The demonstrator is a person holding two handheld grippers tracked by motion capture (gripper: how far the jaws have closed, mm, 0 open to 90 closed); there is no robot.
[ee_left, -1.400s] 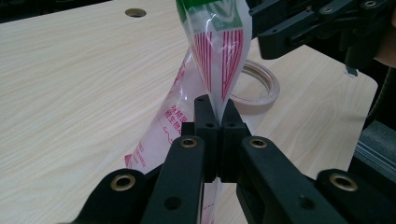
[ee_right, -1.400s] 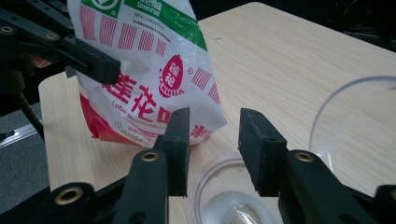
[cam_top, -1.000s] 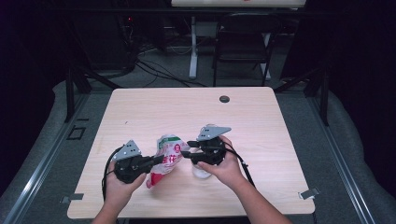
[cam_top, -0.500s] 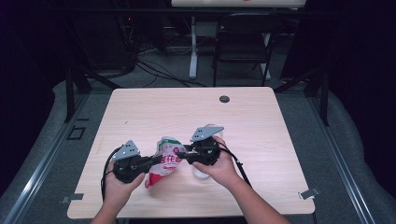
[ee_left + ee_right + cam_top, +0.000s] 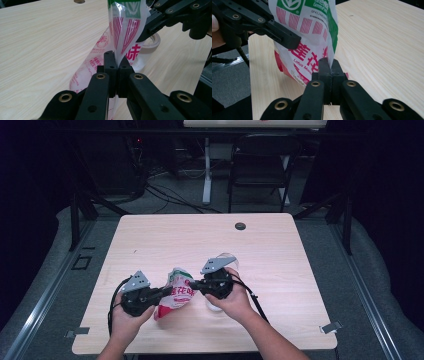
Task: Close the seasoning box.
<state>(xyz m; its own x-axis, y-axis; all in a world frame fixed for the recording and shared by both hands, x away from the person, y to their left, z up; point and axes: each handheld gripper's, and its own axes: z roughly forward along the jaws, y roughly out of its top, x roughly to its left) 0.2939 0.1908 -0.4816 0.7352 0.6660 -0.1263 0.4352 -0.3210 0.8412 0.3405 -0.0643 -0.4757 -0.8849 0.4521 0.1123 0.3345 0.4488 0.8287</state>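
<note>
We see both forearms entering from the near edge of the table (image 5: 280, 245), each hand carrying a gripper over the near-centre of the wood. The left gripper (image 5: 162, 293) sits near-left; its jaws are pressed together on the plastic of the printed bag (image 5: 176, 292), as the left gripper view confirms, with the film pinched flat between the two black pads (image 5: 110, 72). It has not shifted from the frame a second ago. The right gripper (image 5: 196, 284) lies just right of the bag, and here is the change: a second ago its jaws stood apart beside the bag, half a second ago they were partly in, and they have just been closing; now they are clamped on the bag's green-edged side, the film caught between them in the right gripper view (image 5: 331, 65). The bag, white with red characters and a green top band, hangs stretched between the two grippers, its lower end resting on the table toward the near side. Just right of and behind the right hand (image 5: 232, 295) stands a clear cup (image 5: 227, 261), its base partly hidden by the hand. Farther off, a dark round grommet (image 5: 240, 226) sits near the far edge. Beyond the table stands a dark chair (image 5: 260, 167).
</note>
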